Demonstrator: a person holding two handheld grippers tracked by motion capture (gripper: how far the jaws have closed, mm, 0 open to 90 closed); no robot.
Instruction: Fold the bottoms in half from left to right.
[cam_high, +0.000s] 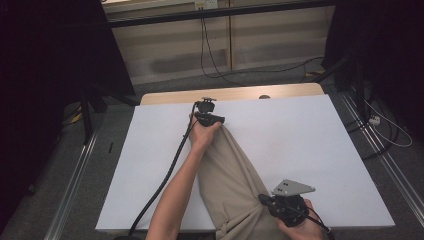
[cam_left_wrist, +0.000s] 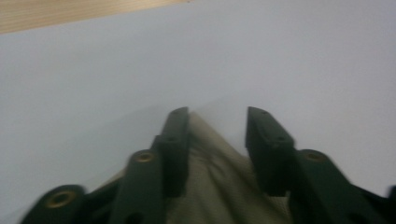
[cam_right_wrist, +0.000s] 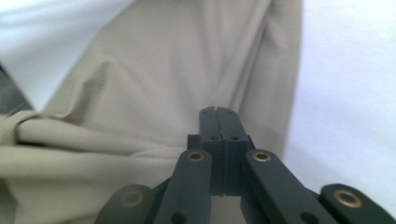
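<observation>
A beige cloth (cam_high: 230, 165) lies in a long strip on the white table (cam_high: 310, 135), running from the middle toward the near edge. My left gripper (cam_high: 212, 119) is at the strip's far end. In the left gripper view its jaws (cam_left_wrist: 217, 114) stand open, with the cloth's tip (cam_left_wrist: 210, 172) lying between them and not pinched. My right gripper (cam_high: 263, 199) is at the cloth's near right edge. Its jaws (cam_right_wrist: 218, 112) are shut, and taut folds of the cloth (cam_right_wrist: 154, 70) run into them.
A strip of bare wood (cam_high: 230, 94) shows along the table's far edge. The left gripper's black cable (cam_high: 165, 185) trails over the near left of the table. Dark stands, floor rails and loose cables surround the table.
</observation>
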